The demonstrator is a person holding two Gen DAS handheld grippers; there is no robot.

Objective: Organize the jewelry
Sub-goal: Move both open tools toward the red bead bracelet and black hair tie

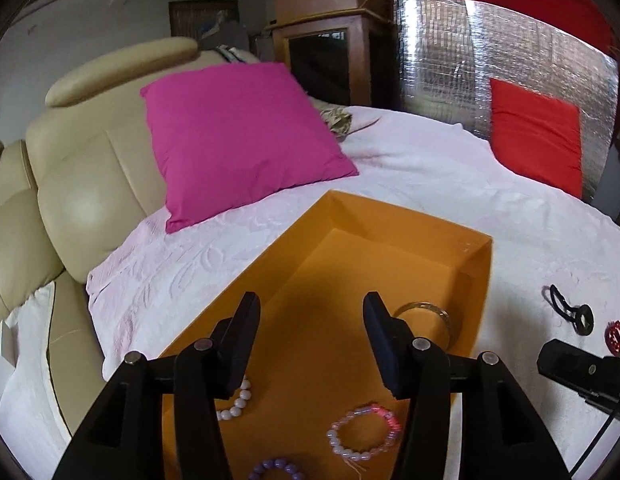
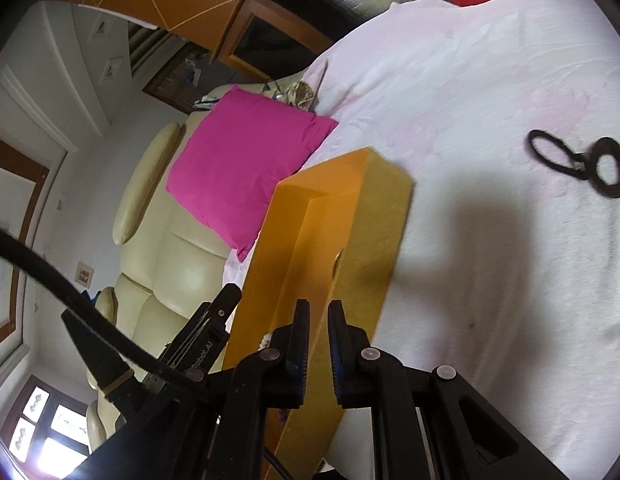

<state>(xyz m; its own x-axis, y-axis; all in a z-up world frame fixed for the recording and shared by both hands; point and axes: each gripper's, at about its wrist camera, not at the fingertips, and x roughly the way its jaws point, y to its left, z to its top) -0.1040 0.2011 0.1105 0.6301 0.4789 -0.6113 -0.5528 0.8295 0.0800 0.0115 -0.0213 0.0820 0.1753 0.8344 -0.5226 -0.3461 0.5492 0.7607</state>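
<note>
In your left view, your left gripper [image 1: 310, 320] hangs wide open and empty over the orange box [image 1: 475, 276] holding beaded bracelets [image 1: 363, 432], while in your right view your right gripper [image 2: 318, 326], nearly closed on nothing, sits beside the box's wall, with the black cord pendant [image 2: 577, 162] well apart on the pink blanket [image 2: 489, 80]; light and floppy, so pinch its stiff ring.

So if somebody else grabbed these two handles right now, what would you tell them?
Left gripper: open, empty, over the orange box.
Right gripper: nearly closed, apparently empty, at the box's right wall.
In the box: gold bangle, white bead bracelet, pink bead bracelet, purple bead bracelet.
Left on the white cover: black ring with cord loop, red ring.
</note>
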